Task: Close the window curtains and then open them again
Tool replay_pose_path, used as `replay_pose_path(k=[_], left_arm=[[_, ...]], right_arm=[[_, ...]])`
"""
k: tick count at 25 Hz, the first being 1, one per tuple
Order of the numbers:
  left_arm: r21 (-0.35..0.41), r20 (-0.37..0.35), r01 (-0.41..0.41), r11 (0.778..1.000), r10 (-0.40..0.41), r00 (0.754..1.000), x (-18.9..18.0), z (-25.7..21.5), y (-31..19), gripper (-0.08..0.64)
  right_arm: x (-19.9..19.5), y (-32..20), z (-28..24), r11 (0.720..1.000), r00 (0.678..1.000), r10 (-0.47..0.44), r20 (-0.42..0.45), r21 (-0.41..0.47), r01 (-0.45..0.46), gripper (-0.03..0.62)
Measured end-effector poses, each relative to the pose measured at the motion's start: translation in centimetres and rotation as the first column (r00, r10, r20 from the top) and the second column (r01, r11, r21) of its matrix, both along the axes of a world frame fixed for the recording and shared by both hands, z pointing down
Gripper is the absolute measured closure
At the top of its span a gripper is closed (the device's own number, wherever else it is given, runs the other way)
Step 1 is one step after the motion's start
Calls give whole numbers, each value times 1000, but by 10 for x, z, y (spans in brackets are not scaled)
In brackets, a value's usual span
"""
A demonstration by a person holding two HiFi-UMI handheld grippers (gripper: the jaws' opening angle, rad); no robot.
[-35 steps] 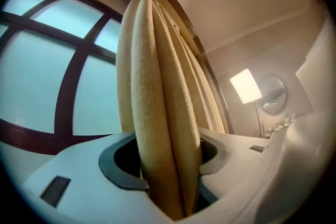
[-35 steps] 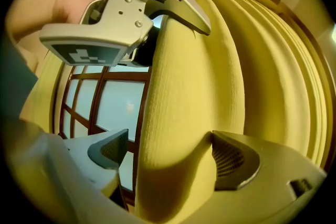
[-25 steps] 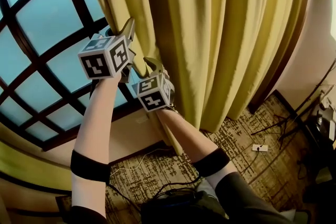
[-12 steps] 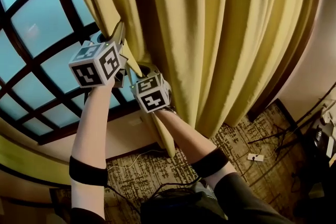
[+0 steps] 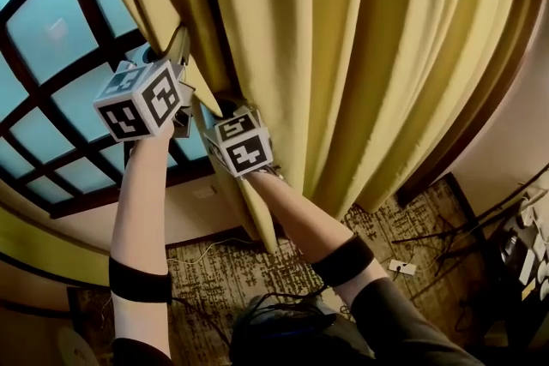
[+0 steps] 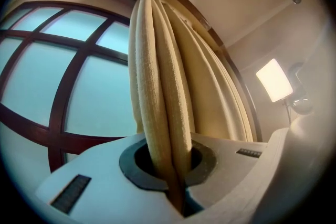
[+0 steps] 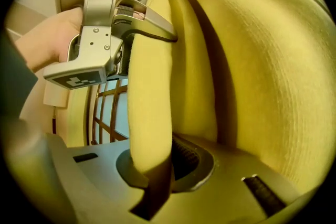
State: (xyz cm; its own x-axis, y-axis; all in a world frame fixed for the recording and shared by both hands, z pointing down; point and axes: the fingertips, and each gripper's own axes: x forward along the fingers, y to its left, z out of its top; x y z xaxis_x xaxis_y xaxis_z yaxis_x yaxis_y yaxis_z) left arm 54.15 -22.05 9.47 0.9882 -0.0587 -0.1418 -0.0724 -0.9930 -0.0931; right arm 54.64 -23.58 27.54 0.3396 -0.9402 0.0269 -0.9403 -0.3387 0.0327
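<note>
Left gripper view: left tool (image 6: 177, 194) tight on a coarse-woven, rounded yellow curtain pleat (image 6: 157, 92); right tool (image 7: 153, 186) likewise.

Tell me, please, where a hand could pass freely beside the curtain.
Free: before the window, left of the curtain. Crowded: the curtain edge, where the left gripper and right gripper clamp folds, jaws shut.

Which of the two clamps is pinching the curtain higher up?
The left gripper, the one nearer the window, grips the curtain edge higher up. The right gripper clamps the same edge just below it.
</note>
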Motion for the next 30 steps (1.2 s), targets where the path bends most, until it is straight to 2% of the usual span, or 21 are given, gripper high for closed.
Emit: replay_pose_path(k=[3, 7, 16, 20, 30], left_arm=[[-6, 1, -6, 1000, 6, 1000, 4, 3, -1, 557], [6, -26, -8, 1000, 8, 1000, 3, -2, -14, 557], [29, -27, -60, 998, 61, 998, 11, 2, -6, 557], [44, -30, -70, 997, 71, 997, 23, 1, 10, 557], [63, -59, -37, 997, 40, 997, 71, -11, 59, 557]], right_arm=[[3, 0, 3, 1000, 1000, -9, 25, 5, 9, 560], [8, -11, -1, 1000, 1000, -5, 2, 5, 5, 560], [13, -6, -2, 999, 999, 25, 28, 46, -27, 560], [28, 8, 0, 997, 998, 38, 55, 57, -41, 560], [76, 59, -11, 996, 997, 28, 66, 87, -34, 561]])
